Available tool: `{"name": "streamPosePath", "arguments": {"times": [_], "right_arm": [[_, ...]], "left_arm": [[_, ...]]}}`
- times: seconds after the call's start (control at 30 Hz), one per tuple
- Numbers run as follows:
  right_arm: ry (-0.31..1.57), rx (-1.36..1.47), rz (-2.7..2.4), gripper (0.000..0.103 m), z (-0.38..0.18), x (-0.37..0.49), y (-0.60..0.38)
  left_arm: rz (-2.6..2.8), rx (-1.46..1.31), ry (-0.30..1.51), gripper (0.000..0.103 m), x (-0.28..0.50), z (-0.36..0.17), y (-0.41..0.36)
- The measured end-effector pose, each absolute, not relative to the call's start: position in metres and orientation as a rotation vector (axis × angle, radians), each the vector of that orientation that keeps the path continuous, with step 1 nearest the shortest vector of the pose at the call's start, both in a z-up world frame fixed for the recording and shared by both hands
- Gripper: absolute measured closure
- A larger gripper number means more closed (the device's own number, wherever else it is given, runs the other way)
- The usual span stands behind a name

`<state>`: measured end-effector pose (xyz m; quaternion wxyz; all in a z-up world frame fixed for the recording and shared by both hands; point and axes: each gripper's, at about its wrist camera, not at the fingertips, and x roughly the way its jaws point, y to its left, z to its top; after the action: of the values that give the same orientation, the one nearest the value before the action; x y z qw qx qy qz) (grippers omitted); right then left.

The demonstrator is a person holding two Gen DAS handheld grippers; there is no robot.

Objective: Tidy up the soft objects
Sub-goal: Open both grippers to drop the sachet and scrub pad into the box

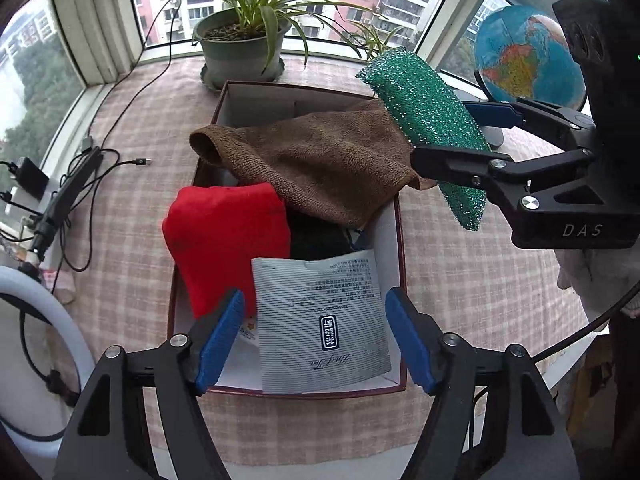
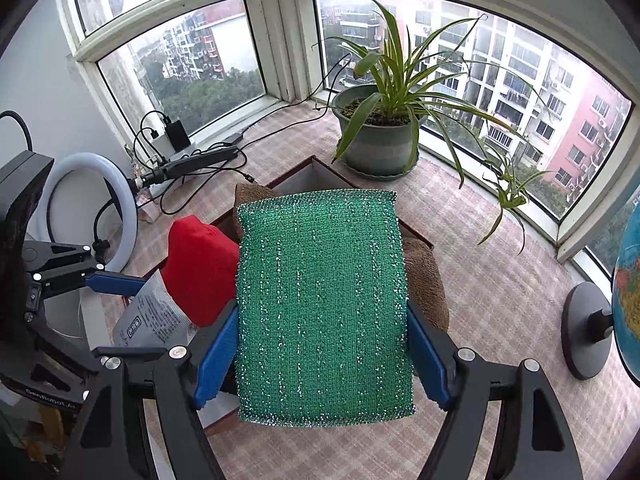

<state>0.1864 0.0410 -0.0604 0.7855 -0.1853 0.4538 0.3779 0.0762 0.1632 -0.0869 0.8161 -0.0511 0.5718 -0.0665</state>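
Green sparkly scrub sponge (image 2: 324, 304) is clamped between the right gripper (image 2: 320, 344) fingers, held up over the cardboard box (image 1: 396, 248). Left gripper (image 1: 316, 344) is spread wide with nothing in it, hovering above the striped packet (image 1: 320, 320), red cloth (image 1: 224, 240) and brown towel (image 1: 316, 160) in the box.

Open dark-red cardboard box (image 1: 400, 240): one.
Brown terry towel (image 1: 320, 160): one.
Red folded cloth (image 1: 224, 236): one.
Grey striped printed sachet (image 1: 320, 320): one.
Green glittery scouring pad (image 2: 324, 312): one.
Potted spider plant in grey pot (image 1: 244, 40): one.
Blue desk globe (image 1: 524, 56): one.
White ring light (image 2: 86, 208): one.
Black claws with blue pads: two.
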Motion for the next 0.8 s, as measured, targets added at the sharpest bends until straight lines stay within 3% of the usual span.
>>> {"name": "streamPosePath", "arguments": {"times": [0.03,0.1,0.13,0.8], "right_arm": [[0.977,-0.406,0.819,0.023,-0.061,0.188,0.047],[0.984,-0.403,0.834,0.007,-0.062,0.192,0.057],[0.996,-0.392,0.847,0.005,-0.064,0.193,0.061],[1.028,-0.382,0.828,0.004,-0.073,0.202,0.074]], "left_arm": [[-0.144,-0.106,1.22,0.023,0.077,-0.088,0.165],[-0.147,-0.119,1.228,0.022,0.078,-0.089,0.17],[-0.14,-0.122,1.229,0.022,0.079,-0.09,0.172],[-0.114,-0.158,1.238,0.022,0.082,-0.099,0.192]]}}
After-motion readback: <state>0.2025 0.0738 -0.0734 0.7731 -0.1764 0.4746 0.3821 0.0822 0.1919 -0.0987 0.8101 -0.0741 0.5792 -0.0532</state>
